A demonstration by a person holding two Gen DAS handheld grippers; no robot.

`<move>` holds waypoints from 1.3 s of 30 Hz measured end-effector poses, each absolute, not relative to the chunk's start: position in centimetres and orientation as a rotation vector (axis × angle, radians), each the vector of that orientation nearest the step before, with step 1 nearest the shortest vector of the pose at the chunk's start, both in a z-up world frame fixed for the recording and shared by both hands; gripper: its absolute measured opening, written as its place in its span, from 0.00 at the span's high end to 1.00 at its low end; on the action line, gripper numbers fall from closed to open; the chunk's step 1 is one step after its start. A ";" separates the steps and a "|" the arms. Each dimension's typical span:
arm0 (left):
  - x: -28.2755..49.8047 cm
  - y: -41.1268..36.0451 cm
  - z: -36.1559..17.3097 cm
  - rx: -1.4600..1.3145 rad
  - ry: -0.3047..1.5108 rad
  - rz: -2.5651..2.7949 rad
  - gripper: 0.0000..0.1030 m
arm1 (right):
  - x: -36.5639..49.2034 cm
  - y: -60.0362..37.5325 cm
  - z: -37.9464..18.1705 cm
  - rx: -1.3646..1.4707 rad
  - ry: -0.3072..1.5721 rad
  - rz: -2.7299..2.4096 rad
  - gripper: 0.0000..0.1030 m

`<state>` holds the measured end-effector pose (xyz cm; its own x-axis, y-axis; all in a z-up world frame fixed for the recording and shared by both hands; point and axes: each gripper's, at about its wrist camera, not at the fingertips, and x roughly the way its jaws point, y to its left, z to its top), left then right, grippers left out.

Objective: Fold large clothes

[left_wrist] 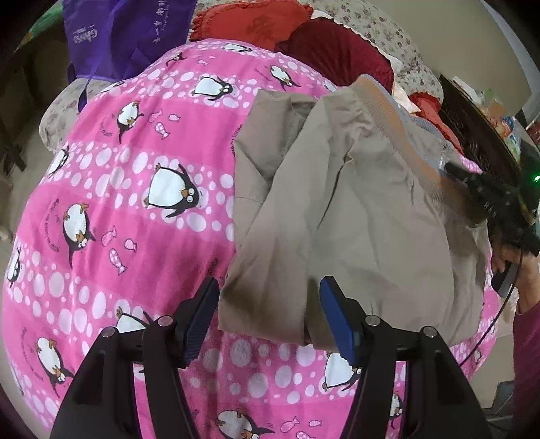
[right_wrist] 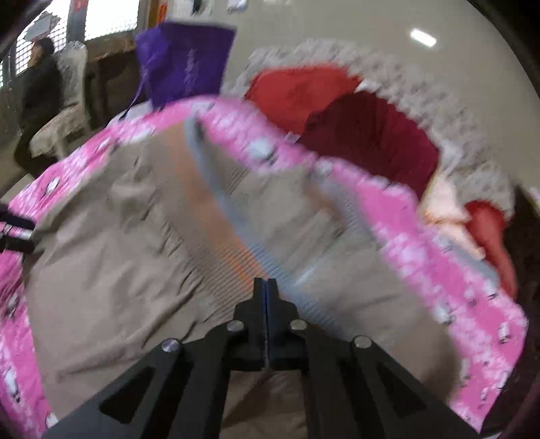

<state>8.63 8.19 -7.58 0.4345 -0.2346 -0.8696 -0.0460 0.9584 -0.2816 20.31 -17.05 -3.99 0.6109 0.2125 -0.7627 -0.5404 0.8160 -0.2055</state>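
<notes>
Beige garment (left_wrist: 354,209) hem lies between spread left gripper (left_wrist: 270,314); right gripper (right_wrist: 266,287) pinches its waistband.

One beige jacket (left_wrist: 371,209) with a striped ribbed hem, one pink penguin-print blanket (left_wrist: 118,202), one purple tote bag (left_wrist: 128,30), two red cushions, one bright (left_wrist: 256,23), one dark (left_wrist: 341,50), two tongs, left (left_wrist: 270,317), right (right_wrist: 267,287), one seated person (right_wrist: 40,84)
</notes>
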 end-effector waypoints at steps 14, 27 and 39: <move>8.2 8.7 -8.3 -0.307 1.137 -0.111 0.51 | 22.0 -16.2 -6.2 -0.487 0.906 0.519 0.91; 8.4 8.1 -7.8 -0.338 1.126 -0.135 0.51 | 24.8 -16.1 -5.2 -0.392 0.780 0.296 0.89; 9.6 8.8 -11.2 -0.343 1.161 -0.079 0.51 | 10.7 -30.7 -1.7 -0.039 0.893 0.235 0.25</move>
